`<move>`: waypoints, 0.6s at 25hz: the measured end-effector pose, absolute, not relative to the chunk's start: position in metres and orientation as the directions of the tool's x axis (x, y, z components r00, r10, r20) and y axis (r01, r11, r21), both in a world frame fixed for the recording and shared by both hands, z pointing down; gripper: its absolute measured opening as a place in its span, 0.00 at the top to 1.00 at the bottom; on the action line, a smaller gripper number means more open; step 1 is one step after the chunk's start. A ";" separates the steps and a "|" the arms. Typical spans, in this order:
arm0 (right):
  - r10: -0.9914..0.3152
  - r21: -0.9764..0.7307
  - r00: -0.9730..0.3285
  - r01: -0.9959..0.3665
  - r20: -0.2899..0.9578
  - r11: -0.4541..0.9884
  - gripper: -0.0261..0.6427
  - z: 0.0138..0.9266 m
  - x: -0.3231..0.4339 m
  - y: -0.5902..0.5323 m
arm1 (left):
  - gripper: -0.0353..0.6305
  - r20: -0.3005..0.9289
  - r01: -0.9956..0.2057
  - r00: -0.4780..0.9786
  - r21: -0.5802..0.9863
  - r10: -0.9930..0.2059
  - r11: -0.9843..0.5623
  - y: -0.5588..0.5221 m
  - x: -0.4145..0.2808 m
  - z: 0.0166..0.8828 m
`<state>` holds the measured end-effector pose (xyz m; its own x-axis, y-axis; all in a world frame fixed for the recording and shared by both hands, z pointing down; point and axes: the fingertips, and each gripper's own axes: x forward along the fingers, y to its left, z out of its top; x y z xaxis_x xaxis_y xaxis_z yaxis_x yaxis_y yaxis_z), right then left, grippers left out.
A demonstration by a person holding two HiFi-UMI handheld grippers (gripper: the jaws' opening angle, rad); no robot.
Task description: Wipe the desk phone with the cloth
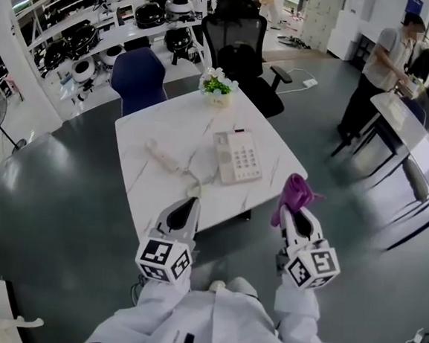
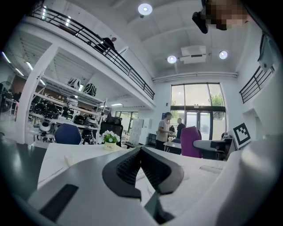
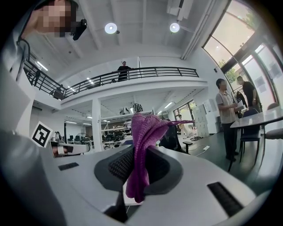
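Head view: high, looks steeply down on white desk [image 1: 158,136]; left gripper [image 1: 189,204] and right gripper [image 1: 294,211] at bottom edge.
Left gripper view: low, level across desk toward potted flowers [image 2: 109,138] and windows [image 2: 196,99].
Right gripper view: tilted up past purple cloth [image 3: 141,145] toward balcony [image 3: 132,73].
All three share two standing people [image 1: 380,69].

The left gripper [image 2: 141,153] had its jaws pressed together with nothing between them, low over the white table [image 2: 57,154]. Near the table's far edge stood a small flower pot [image 2: 110,139], with a blue chair [image 2: 67,133] to its left. Two people [image 2: 164,130] stood farther off to the right.
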<state>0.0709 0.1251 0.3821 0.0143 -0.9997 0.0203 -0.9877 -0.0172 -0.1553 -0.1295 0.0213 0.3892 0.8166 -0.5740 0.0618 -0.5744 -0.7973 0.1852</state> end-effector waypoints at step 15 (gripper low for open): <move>-0.998 -0.188 -0.031 -0.982 0.055 0.020 0.90 0.398 0.134 0.040 | 0.95 0.106 -0.630 0.774 0.222 -0.624 -0.744 -0.048 -0.081 0.409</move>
